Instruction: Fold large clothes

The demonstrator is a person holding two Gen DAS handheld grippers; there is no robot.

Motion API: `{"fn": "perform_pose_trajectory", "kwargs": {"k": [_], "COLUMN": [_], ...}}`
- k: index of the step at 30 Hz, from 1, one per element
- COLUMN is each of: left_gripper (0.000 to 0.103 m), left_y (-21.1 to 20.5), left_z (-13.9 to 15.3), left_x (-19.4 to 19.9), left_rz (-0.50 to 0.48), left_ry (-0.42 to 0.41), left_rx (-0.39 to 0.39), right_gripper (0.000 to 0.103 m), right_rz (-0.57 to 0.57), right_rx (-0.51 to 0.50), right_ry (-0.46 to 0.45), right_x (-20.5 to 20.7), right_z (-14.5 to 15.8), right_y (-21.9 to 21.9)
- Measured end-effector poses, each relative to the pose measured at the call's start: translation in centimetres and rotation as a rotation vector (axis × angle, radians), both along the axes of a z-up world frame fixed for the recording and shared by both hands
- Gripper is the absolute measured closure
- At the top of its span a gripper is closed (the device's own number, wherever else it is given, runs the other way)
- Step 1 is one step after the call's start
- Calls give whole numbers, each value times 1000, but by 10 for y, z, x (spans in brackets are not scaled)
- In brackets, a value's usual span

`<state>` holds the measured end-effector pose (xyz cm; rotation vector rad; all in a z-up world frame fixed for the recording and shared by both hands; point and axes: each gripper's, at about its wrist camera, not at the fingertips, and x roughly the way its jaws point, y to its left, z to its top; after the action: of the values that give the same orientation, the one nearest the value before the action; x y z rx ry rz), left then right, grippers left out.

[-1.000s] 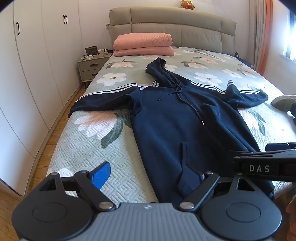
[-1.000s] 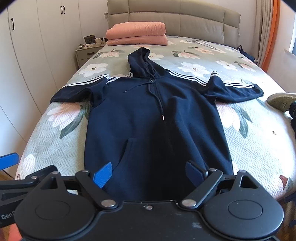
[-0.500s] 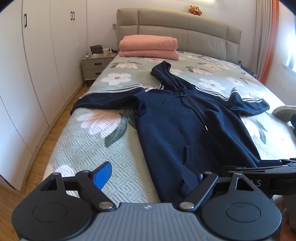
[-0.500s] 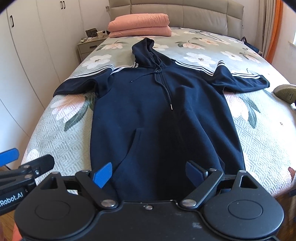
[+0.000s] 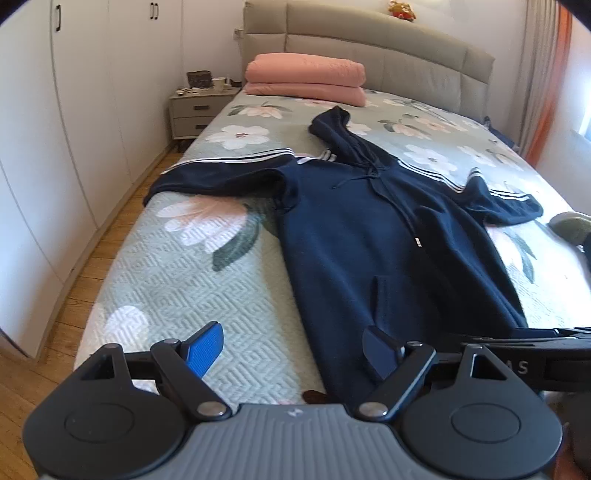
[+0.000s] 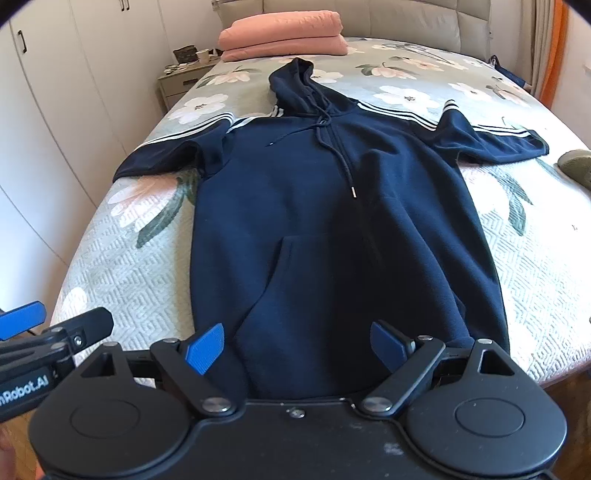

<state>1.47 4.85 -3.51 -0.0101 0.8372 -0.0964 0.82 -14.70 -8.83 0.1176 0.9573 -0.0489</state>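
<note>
Navy hoodie lay flat, face up on bed, sleeves spread, unfolded. Looked larger and nearer than 1 s ago, w/ both grippers closer to hem. Left gripper spread wide over hem's left corner; right gripper wide too, empty, above hem centre. Probably approach, fold not begun.

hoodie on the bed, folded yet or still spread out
Spread out, not folded. The hoodie lies flat on the bed, both sleeves stretched sideways, hood pointing toward the pink blanket.
</note>
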Motion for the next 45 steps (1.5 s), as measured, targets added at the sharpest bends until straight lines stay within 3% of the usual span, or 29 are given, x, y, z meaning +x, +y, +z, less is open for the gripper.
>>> {"fn": "perform_pose_trajectory", "kwargs": {"k": [7, 15, 23, 30, 36, 45], "left_gripper": [18, 17, 17, 15, 15, 15], "left_y": [5, -4, -6, -15, -28, -37], "left_z": [6, 6, 4, 9, 6, -7], "left_x": [0, 3, 3, 26, 54, 53], "left_rz": [32, 8, -3, -16, -45, -65], "left_ry": [-16, -16, -8, -53, -47, -21], "left_rx": [12, 14, 7, 62, 63, 85], "right_gripper": [1, 1, 1, 1, 1, 1], "right_rz": [-7, -94, -64, -72, -93, -109], "right_rx": [-4, 4, -4, -9, -7, 11], "right_ry": [-22, -21, -22, -4, 26, 49], "right_x": [-4, 0, 4, 28, 47, 43], "right_z": [7, 9, 8, 3, -6, -14], "right_y": [-4, -31, -24, -30, -38, -46]}}
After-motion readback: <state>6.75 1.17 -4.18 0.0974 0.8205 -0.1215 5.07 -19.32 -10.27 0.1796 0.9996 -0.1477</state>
